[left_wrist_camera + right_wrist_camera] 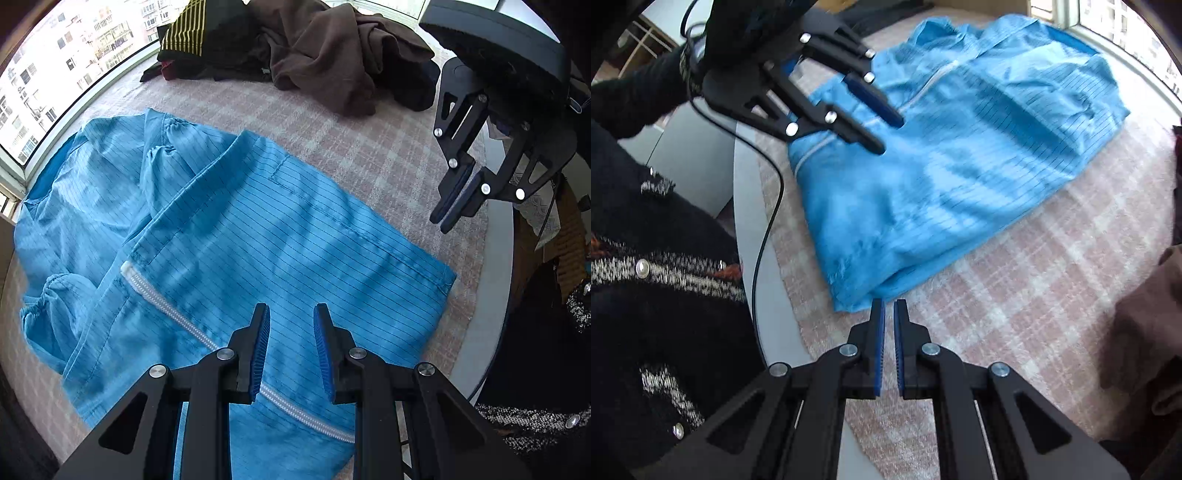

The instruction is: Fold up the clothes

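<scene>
- Plainly, the blue jacket (229, 236) lies spread on the table (753, 258), zip side up, with its white zipper (184, 314) running from the near edge toward the middle; both cuffed sleeves look drawn in over the left part of the body, so it seems partly folded already.
- Its thin, pinstriped cloth looks light, limp and a little slick: I judge it will slide and sag rather than hold a crease, so a pinch at a seam or the hem corner (849, 299) should give the surest hold, not the smooth middle.
- Left claw (291, 321) hangs over the near zipper end, its blue pads parted and empty.
- Right claw (889, 310) sits just at the jacket's near corner, pads nearly together with a thin gap between them; no cloth shows between them.
- A pink checked cloth (1015, 288) covers the table; it looks soft and textured, which should keep the jacket from skating.
- Farther off lies a brown garment (325, 51) heaped beside a dark one with yellow stripes (188, 29).
- Windows (55, 62) wrap the far and left sides, with buildings outside.
- A person in a dark knitted cardigan (657, 280) stands at the near edge, a black cable (768, 221) trailing over the rim.
</scene>
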`<state>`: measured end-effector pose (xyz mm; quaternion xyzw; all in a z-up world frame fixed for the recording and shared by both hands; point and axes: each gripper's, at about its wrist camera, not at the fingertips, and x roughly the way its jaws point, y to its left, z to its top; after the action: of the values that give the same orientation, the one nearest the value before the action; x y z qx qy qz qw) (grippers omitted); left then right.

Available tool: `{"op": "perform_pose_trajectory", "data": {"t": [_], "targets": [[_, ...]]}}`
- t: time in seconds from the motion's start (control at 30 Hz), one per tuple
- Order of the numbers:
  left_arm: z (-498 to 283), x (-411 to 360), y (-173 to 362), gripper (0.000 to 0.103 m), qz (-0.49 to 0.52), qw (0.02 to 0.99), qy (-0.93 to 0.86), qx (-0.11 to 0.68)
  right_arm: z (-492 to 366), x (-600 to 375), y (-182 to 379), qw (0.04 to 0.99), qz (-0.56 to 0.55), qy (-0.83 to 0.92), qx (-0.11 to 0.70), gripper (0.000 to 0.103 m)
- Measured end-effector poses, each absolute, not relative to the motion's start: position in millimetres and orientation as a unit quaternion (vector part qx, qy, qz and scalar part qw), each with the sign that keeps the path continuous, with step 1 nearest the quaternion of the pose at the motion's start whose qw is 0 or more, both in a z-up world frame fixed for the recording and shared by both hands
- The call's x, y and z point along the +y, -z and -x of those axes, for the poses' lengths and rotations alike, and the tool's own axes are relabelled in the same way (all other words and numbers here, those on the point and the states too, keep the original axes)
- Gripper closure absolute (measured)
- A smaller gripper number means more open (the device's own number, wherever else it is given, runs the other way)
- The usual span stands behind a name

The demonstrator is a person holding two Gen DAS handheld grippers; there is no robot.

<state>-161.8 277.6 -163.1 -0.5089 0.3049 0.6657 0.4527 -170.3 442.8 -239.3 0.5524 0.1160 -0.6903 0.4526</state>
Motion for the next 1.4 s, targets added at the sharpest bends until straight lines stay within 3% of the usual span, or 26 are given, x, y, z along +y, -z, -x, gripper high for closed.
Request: {"op": "perform_pose_trajectory", "data": {"t": [0.13, 0.23, 0.3, 0.43, 0.53, 0.63, 0.8, 1.0, 1.07, 1.1, 1.2, 1.4], "targets": [[154, 216, 143, 0.079, 0.515, 0.411, -0.708, 0.254, 178, 413, 233, 0.452, -0.499, 0.735, 0.082, 0.091], [149, 166, 169, 0.078, 0.545, 0.363, -0.722, 0.224, 196, 412, 267, 0.400, -0.539, 0.729, 0.133, 0.091], [154, 144, 201, 0.078, 0.572, 0.328, -0.724, 0.205, 203, 424, 273, 0.372, -0.547, 0.743, 0.103, 0.095], [155, 99, 198, 0.084, 0.561, 0.290, -0.762, 0.143, 196, 446, 226, 0.300, -0.532, 0.789, 0.060, 0.091], [132, 72, 170, 0.077, 0.524, 0.296, -0.787, 0.137, 162, 432, 189, 0.311, -0.501, 0.804, 0.082, 0.087], [114, 72, 161, 0.070, 0.492, 0.329, -0.787, 0.173, 147, 408, 195, 0.312, -0.500, 0.800, 0.112, 0.068], [108, 88, 168, 0.070, 0.472, 0.375, -0.768, 0.216, 143, 411, 253, 0.264, -0.579, 0.761, 0.125, 0.068], [103, 98, 187, 0.070, 0.478, 0.409, -0.730, 0.266, 118, 427, 194, 0.243, -0.543, 0.798, 0.096, 0.068], [93, 102, 178, 0.065, 0.448, 0.433, -0.730, 0.283, 105, 412, 187, 0.253, -0.524, 0.803, 0.133, 0.051], [90, 106, 176, 0.060, 0.437, 0.441, -0.727, 0.294, 100, 405, 186, 0.257, -0.515, 0.804, 0.152, 0.049], [93, 120, 191, 0.059, 0.438, 0.451, -0.702, 0.334, 105, 376, 227, 0.254, -0.523, 0.783, 0.222, 0.049], [96, 133, 212, 0.056, 0.432, 0.451, -0.683, 0.377, 116, 369, 267, 0.233, -0.534, 0.764, 0.278, 0.049]]}}
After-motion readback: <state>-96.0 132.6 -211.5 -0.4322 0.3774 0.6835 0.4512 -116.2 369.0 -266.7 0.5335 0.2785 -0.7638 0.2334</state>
